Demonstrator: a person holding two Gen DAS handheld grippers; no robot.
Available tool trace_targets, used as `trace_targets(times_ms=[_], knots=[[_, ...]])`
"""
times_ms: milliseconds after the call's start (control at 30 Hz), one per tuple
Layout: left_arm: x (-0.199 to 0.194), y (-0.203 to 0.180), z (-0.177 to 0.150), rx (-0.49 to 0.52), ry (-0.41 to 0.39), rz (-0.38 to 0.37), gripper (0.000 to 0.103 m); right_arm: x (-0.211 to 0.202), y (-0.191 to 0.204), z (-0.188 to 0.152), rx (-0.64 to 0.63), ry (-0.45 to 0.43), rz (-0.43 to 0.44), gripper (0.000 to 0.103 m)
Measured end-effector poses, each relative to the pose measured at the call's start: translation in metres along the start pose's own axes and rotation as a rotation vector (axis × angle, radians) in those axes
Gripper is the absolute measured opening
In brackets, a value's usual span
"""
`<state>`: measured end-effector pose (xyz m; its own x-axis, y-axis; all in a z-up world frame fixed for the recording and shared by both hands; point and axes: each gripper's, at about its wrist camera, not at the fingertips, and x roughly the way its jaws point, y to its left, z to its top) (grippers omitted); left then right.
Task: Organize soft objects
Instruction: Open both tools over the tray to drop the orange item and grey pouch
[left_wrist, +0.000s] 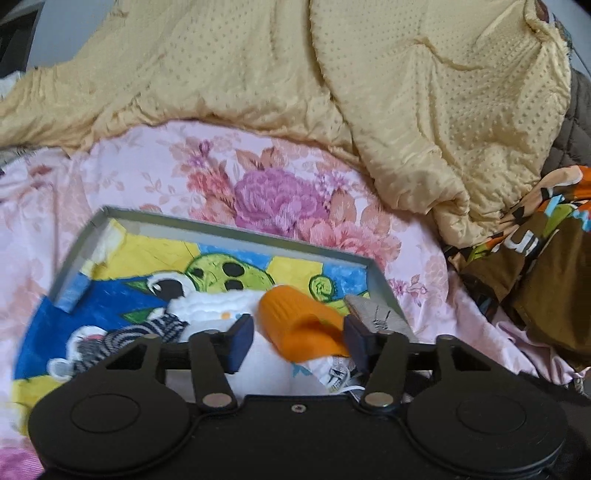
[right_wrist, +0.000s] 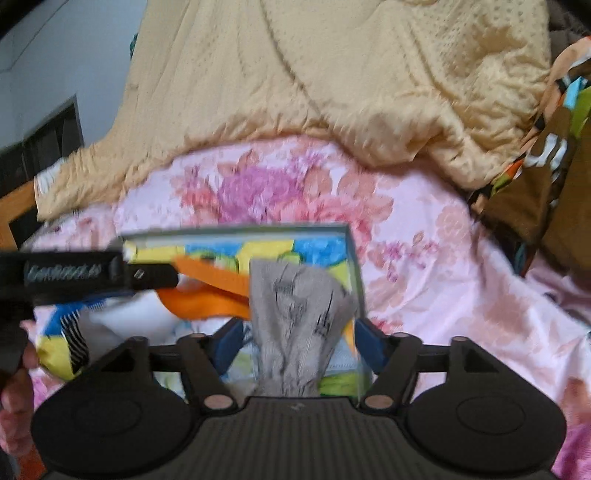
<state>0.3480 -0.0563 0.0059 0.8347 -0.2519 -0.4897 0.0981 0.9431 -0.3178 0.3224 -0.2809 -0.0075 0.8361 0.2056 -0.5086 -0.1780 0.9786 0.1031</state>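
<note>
Nearest the lens, the left gripper (left_wrist: 298, 341) stands spread, an orange sock (left_wrist: 295, 325) loose between its pads; the right gripper (right_wrist: 299, 345) is likewise spread around a grey patterned sock (right_wrist: 295, 314), which seems no longer pinched, though blur makes that uncertain. Beyond lie the cream quilt (left_wrist: 369, 81) and the pink floral sheet (left_wrist: 166, 166), pushed back, likely to clear working room. On the sheet sits a shallow cartoon-printed box (left_wrist: 229, 230), where both socks land beside white and striped ones (left_wrist: 155, 328), apparently the collection point.
</note>
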Motion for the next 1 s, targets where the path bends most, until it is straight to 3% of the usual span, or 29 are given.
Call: trace_targets(times_ms=[200, 433, 733, 1000], knots=[[-0.058, -0.007, 0.01, 0.051, -0.073, 0.017, 0.077, -0.054, 0.002, 0.026, 0.063, -0.112, 0.008, 0.094], [-0.137, -0.012, 0.01, 0.08, -0.188, 0.033, 0.098, -0.123, 0.017, 0.03, 0.05, -0.209, -0.003, 0.103], [-0.236, -0.023, -0.025, 0.137, -0.316, 0.039, 0.102, -0.202, 0.048, -0.003, -0.016, -0.267, -0.03, 0.103], [-0.298, -0.014, -0.078, 0.176, -0.34, 0.045, 0.102, -0.258, 0.077, -0.049, -0.12, -0.283, -0.056, 0.103]])
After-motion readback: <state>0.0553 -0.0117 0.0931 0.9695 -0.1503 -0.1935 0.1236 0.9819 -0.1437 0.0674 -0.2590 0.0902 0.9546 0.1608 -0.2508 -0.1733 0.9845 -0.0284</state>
